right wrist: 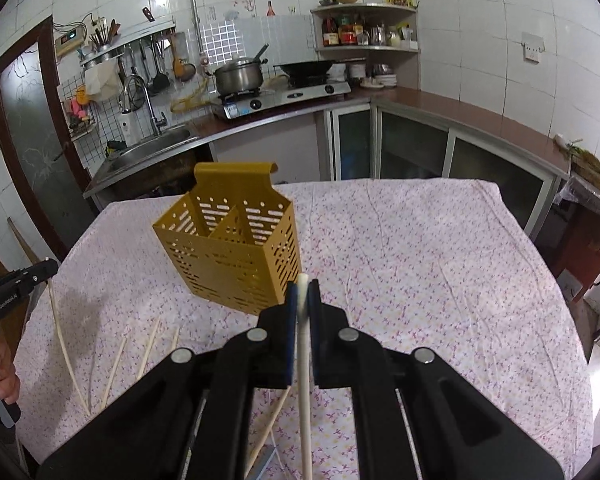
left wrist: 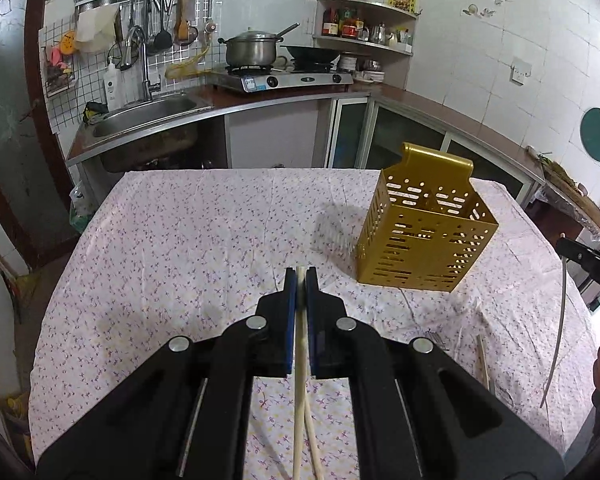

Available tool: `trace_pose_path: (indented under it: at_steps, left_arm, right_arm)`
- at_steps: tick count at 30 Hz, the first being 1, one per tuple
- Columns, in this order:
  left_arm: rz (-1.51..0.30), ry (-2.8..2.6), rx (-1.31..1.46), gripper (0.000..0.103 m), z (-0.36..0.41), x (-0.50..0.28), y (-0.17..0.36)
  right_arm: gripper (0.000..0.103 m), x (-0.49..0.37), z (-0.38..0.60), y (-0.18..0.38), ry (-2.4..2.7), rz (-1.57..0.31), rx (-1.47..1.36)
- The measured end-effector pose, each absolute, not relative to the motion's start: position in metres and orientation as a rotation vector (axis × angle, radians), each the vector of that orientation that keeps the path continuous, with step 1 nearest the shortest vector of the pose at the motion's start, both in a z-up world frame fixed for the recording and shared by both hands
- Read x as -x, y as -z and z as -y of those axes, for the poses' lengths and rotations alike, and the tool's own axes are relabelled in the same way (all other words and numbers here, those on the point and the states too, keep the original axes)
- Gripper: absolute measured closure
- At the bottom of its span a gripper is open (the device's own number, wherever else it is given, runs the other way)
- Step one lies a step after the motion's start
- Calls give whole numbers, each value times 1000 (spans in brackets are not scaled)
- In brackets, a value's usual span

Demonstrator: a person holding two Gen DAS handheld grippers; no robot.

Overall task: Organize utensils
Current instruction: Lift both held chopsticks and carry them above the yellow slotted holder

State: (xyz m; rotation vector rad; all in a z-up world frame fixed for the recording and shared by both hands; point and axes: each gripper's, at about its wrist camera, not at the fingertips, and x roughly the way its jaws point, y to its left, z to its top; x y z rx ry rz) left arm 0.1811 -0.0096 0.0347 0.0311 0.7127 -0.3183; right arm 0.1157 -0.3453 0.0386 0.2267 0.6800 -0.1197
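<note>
A gold perforated utensil holder (left wrist: 424, 232) stands upright on the floral tablecloth; in the right wrist view the holder (right wrist: 232, 256) shows two compartments. My left gripper (left wrist: 300, 276) is shut on a pair of pale chopsticks (left wrist: 300, 392), held above the cloth left of the holder. My right gripper (right wrist: 303, 286) is shut on a white chopstick (right wrist: 305, 380), just right of the holder's front. The left gripper (right wrist: 20, 280) also appears at the left edge of the right wrist view, and the right gripper (left wrist: 588, 258) at the right edge of the left wrist view.
Several loose chopsticks (right wrist: 148, 350) lie on the cloth near the table's front, left of the holder. Another chopstick (left wrist: 483, 362) lies on the cloth. The table (right wrist: 440, 260) is covered by the floral cloth. Kitchen counter, sink and stove stand behind.
</note>
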Motion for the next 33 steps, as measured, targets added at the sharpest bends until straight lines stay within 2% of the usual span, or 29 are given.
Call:
trace_pose_path:
  at_steps: [17, 33]
  left_arm:
    - [-620, 312, -30, 99, 8, -162, -65]
    - [-533, 339, -26, 100, 19, -161, -110]
  right_arm:
    - [97, -95, 343, -68, 122, -599, -200]
    - [97, -85, 339, -123, 107, -478, -168]
